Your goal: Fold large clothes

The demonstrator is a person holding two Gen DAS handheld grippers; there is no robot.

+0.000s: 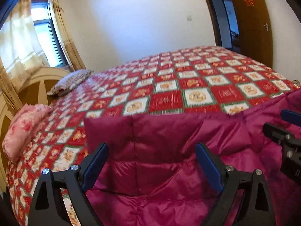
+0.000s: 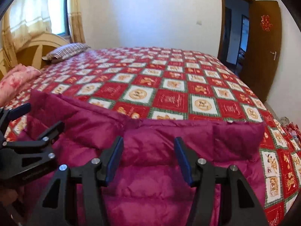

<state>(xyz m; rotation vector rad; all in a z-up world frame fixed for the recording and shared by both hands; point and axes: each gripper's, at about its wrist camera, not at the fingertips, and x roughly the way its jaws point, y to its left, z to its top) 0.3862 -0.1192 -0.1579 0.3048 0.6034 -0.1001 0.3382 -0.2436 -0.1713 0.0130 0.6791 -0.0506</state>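
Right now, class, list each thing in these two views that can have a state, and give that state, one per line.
Left gripper: open, holding nothing, above the jacket.
Right gripper: open, holding nothing.
Magenta padded jacket: lying on the bed, far edge folded over.
Patterned bedspread: spread flat.
Door: open.
Curtains: drawn aside from part of the window.
Striped pillow: lying at the headboard.

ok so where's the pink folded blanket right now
The pink folded blanket lies at the left edge of both views, on the checked bedspread by the headboard, near the striped pillow.
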